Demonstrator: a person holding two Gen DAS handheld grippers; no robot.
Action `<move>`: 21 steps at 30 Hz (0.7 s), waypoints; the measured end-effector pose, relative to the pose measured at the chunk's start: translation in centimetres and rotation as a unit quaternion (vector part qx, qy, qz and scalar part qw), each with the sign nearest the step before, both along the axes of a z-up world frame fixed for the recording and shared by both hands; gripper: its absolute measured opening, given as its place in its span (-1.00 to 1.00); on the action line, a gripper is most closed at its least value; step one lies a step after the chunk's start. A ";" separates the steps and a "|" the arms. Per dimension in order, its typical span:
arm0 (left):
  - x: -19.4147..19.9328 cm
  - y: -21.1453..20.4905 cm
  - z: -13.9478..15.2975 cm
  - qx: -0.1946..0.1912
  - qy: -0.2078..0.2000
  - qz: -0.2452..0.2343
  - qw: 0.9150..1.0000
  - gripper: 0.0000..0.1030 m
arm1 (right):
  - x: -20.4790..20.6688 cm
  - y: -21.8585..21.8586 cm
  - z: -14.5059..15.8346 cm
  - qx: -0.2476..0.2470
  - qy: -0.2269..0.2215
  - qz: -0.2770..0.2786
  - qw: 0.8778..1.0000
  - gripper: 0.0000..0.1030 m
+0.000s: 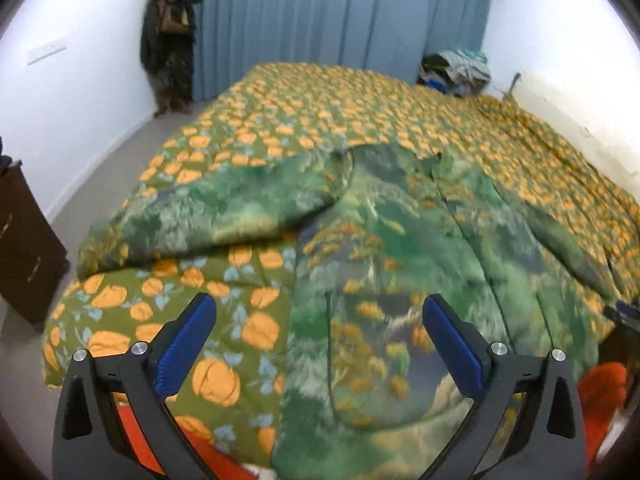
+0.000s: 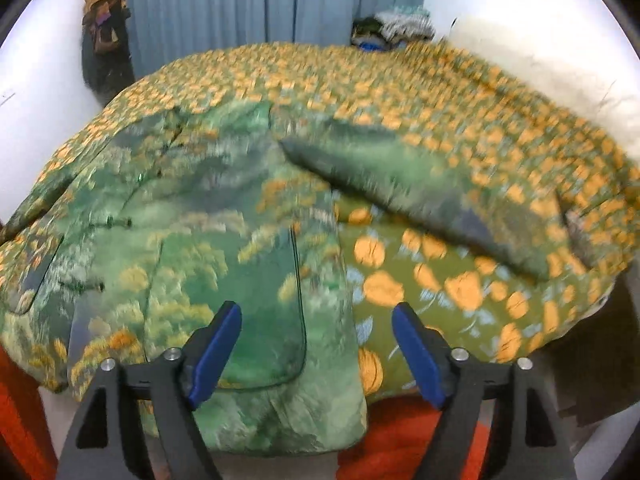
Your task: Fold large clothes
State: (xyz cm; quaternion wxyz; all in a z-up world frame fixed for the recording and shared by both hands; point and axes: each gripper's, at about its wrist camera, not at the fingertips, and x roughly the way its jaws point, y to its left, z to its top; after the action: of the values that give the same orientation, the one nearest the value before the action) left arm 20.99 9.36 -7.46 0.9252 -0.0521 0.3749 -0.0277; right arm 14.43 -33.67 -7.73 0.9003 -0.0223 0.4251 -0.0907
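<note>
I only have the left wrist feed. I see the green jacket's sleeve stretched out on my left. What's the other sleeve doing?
Observer: In the right wrist view the other sleeve lies stretched out to the right over the orange-flowered quilt, flat, not folded in.
Operator: Is the right gripper holding anything?
Observer: No. The right gripper is open above the jacket's lower edge, nothing between its fingers.
Operator: What's under that hem?
Observer: Orange-red fabric shows below the hem, beneath the quilt's near edge.
</note>
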 end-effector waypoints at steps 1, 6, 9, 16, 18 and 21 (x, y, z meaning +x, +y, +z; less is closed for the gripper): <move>0.3 -0.2 -0.2 0.002 0.004 0.005 1.000 0.99 | 0.1 0.5 0.3 -0.004 -0.004 -0.003 1.000 0.55; 0.8 -2.2 -2.0 -0.008 0.036 -0.015 0.999 0.98 | -0.2 2.4 1.8 -0.029 -0.023 -0.013 0.999 0.60; 0.3 -2.9 -2.9 -0.001 0.054 -0.026 0.998 0.98 | -0.2 2.8 2.4 -0.044 -0.029 -0.023 0.998 0.72; -0.2 -4.5 -3.0 0.003 0.074 -0.042 0.996 0.99 | -0.2 2.8 2.5 -0.054 -0.028 -0.043 0.997 0.72; -0.3 -4.9 -2.9 0.013 0.069 -0.039 0.997 0.99 | -0.2 2.8 2.6 -0.058 -0.027 -0.047 0.997 0.72; -0.4 -5.1 -2.8 0.011 0.065 -0.041 0.997 0.99 | -0.1 2.8 2.6 -0.067 -0.026 -0.053 0.996 0.72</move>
State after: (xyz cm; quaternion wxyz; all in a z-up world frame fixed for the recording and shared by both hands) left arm 20.62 4.22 -10.23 0.8977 -0.0275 0.4359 -0.0584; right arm 14.29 -30.87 -5.14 0.9016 -0.0581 0.3946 -0.1673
